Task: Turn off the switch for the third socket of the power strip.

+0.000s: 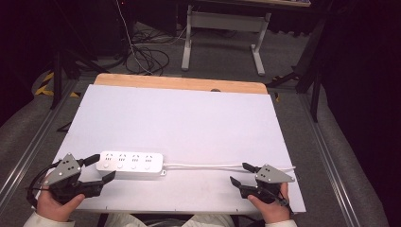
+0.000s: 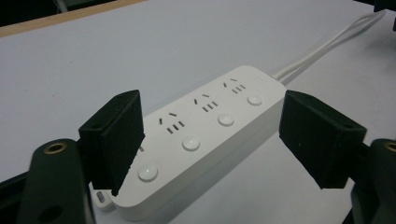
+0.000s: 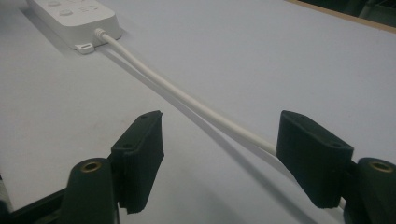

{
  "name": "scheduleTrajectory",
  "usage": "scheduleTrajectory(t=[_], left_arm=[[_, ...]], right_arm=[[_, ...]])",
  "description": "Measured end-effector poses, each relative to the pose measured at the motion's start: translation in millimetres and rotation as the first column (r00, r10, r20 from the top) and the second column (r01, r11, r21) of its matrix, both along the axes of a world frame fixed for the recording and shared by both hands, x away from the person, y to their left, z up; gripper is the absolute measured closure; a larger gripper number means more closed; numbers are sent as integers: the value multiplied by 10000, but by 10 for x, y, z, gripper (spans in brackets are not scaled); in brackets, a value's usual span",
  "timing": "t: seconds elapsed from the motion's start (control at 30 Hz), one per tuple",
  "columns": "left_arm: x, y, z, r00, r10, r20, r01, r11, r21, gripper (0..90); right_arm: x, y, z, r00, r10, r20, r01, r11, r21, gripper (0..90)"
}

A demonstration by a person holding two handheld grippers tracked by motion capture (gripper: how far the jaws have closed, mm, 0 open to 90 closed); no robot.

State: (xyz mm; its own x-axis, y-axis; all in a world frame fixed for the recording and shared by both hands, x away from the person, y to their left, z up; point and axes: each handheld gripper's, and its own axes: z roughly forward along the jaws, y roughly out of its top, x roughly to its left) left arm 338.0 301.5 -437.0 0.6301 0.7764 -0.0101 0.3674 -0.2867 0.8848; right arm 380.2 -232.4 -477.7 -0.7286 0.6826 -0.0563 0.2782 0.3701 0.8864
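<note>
High view: my left claw (image 1: 100, 168) straddles the near end of the power strip (image 1: 130, 164) on the table (image 1: 179, 118), holding nothing.

Left gripper view: jaws apart; I should centre before squeezing.

Right gripper view: my right claw (image 3: 219, 154) gapes around the cord (image 3: 187, 100), not gripping.

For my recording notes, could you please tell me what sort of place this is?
Probably a lab or workshop: a white work board holding only a power strip, loose cables on the floor, and a bench's metal legs behind.
</note>
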Motion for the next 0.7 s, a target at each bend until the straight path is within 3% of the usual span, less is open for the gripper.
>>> scheduleTrajectory(t=[0.17,0.43,0.7], left_arm=[[61,-35,65,9999,-10,-115,9,9999,-124,232],[168,-110,132,9994,-243,-246,248,9995,209,232],[254,-190,178,9986,-409,-345,419,9987,289,232]], right_arm=[[-4,2,0,10000,28,10,-28,10000,10,318],[-1,8,-5,10000,87,10,-87,10000,35,318],[2,7,-7,10000,85,4,-85,10000,26,318]])
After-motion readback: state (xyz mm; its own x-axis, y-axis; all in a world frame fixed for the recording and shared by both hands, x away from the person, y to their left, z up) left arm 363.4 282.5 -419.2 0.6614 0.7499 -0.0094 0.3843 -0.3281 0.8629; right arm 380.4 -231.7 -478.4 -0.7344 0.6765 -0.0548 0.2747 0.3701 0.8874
